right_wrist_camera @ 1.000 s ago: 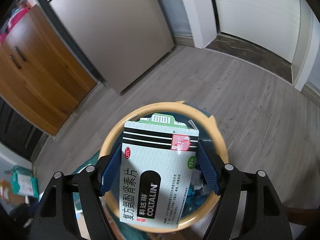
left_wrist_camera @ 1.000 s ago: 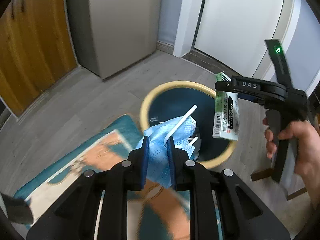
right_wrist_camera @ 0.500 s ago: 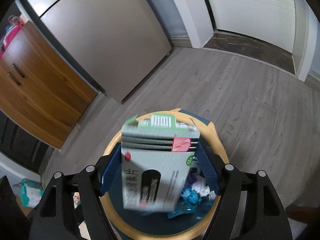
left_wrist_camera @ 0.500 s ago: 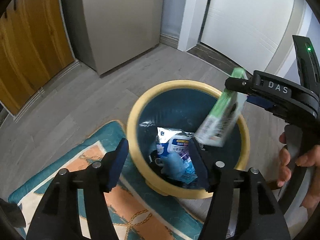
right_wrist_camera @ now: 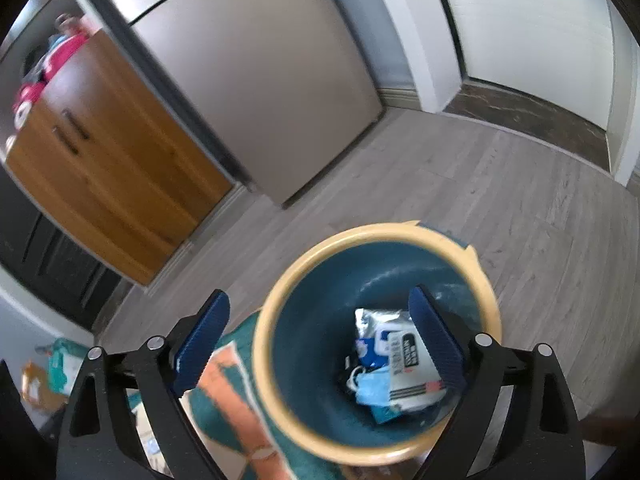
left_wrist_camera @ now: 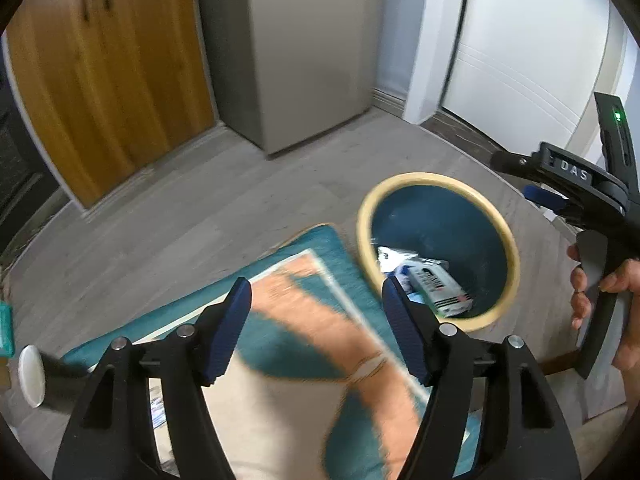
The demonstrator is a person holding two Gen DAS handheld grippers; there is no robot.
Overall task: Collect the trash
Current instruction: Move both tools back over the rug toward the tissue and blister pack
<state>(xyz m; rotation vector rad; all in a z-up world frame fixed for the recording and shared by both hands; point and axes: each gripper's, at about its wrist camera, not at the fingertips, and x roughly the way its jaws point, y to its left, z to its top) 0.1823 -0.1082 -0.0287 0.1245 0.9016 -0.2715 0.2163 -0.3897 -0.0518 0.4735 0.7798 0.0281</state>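
Note:
A round bin (left_wrist_camera: pixel 508 240) with a cream rim and dark blue inside stands on the floor; it also shows in the right wrist view (right_wrist_camera: pixel 272 392). In it lie a white medicine box (right_wrist_camera: pixel 412 376), a blue face mask (right_wrist_camera: pixel 374 386) and a silver wrapper (right_wrist_camera: pixel 378 318); the box also shows in the left wrist view (left_wrist_camera: pixel 440 288). My left gripper (left_wrist_camera: pixel 318 328) is open and empty above the rug, left of the bin. My right gripper (right_wrist_camera: pixel 320 346) is open and empty above the bin; it shows at the right of the left wrist view (left_wrist_camera: pixel 560 184).
A teal and orange rug (left_wrist_camera: pixel 288 344) lies beside the bin. A wooden cabinet (left_wrist_camera: pixel 108 80), a grey fridge (left_wrist_camera: pixel 304 48) and a white door (left_wrist_camera: pixel 528 48) line the far wall. More litter (right_wrist_camera: pixel 60 364) lies on the floor at the far left.
My left gripper opened and dropped the face mask into the bin, then swung left over the rug. My right gripper opened and the medicine box fell into the bin.

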